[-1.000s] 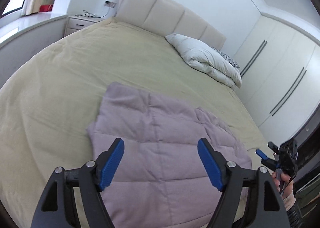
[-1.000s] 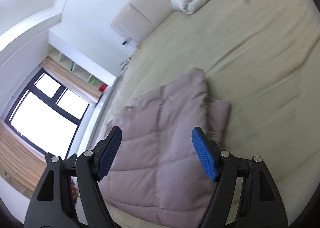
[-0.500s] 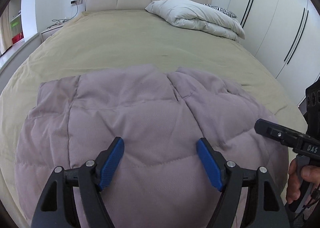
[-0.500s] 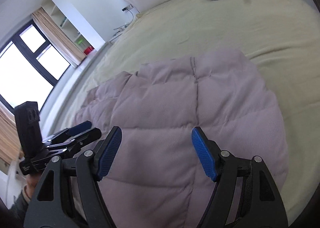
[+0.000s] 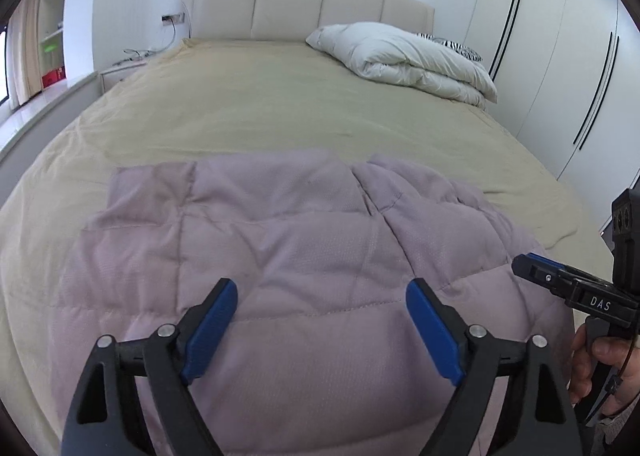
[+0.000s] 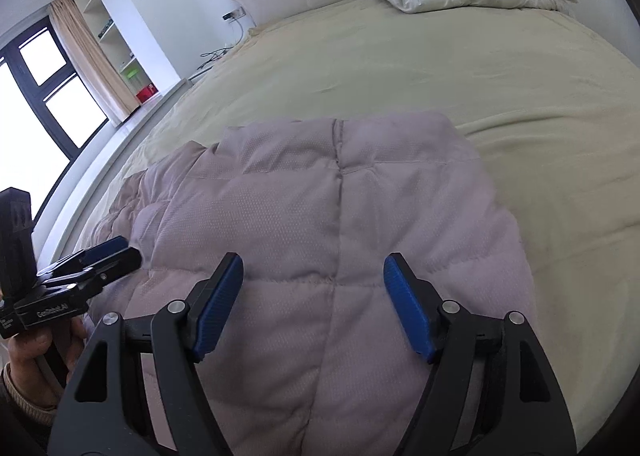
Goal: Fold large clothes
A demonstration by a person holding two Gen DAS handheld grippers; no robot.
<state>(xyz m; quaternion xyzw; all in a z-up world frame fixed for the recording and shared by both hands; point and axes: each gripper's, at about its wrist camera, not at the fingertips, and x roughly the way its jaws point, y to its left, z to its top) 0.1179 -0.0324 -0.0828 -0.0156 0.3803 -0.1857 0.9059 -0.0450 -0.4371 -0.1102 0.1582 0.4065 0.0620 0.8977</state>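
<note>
A mauve quilted garment lies folded on the near part of the beige bed; it also shows in the right wrist view. My left gripper is open and empty, held just above the garment's near part. My right gripper is open and empty, also above the garment. The right gripper shows from the side at the right edge of the left wrist view. The left gripper shows at the left edge of the right wrist view.
A folded white duvet lies at the bed's far right by the padded headboard. White wardrobes stand along the right. A nightstand, shelves and a window are on the left.
Both grippers swung from looking sideways across the bed to facing the headboard, over the garment. Both stayed open and empty.
</note>
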